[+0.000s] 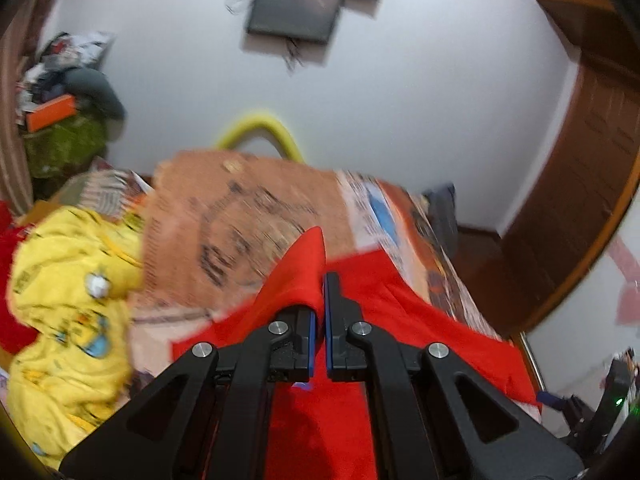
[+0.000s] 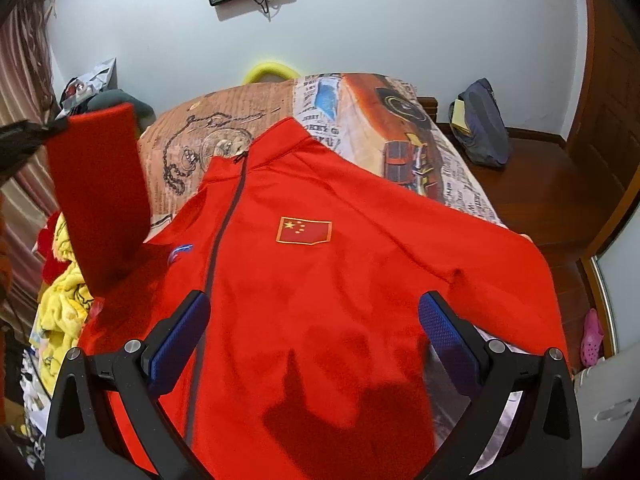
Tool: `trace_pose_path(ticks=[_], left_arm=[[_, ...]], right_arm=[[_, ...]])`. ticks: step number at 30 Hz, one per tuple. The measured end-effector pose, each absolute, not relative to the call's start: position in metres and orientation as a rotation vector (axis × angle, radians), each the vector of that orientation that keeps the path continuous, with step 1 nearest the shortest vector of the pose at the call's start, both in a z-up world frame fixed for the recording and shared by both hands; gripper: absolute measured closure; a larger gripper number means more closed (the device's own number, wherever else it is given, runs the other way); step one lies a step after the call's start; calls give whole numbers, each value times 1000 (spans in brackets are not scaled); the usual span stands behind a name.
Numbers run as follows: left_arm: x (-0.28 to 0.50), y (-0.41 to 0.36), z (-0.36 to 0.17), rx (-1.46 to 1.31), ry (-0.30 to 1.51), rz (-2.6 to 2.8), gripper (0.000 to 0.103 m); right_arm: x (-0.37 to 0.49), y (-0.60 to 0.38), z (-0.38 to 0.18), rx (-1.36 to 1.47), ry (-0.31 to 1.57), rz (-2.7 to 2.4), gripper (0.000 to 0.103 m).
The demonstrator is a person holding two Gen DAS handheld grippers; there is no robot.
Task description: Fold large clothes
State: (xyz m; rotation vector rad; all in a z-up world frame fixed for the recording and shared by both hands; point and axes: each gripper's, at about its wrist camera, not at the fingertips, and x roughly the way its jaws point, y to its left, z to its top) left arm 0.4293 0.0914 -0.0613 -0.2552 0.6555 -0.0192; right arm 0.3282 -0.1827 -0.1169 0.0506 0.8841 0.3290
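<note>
red jacket on the bed, one sleeve lifted

we see the red jacket (image 2: 304,280) spread front-up on the bed (image 2: 416,136), its zip running down the middle, a flag patch (image 2: 305,231) on the chest and its collar toward the far wall. our left gripper (image 1: 322,280) has its jaws clenched on the cuff end of the jacket's sleeve (image 2: 100,196), which hangs raised above the bed on the left side of the right wrist view. our right gripper (image 2: 314,336) hovers over the jacket's lower body with jaws released and wide apart, nothing between the pads. a yellow printed garment (image 1: 68,300) lies bunched at the bed's left edge, beside the jacket.
</note>
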Motion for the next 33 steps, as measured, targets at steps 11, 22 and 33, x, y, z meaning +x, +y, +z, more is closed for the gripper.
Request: trace_pose_path(ticks=[11, 22, 33], left_arm=[[453, -22, -177, -76, 985, -163, 101], [435, -52, -228, 13, 1152, -244, 80], [379, 0, -172, 116, 1054, -212, 41]], right_arm=[[327, -215, -136, 74, 935, 298, 0], [316, -208, -132, 4, 944, 316, 0], [312, -152, -108, -107, 892, 382, 0]])
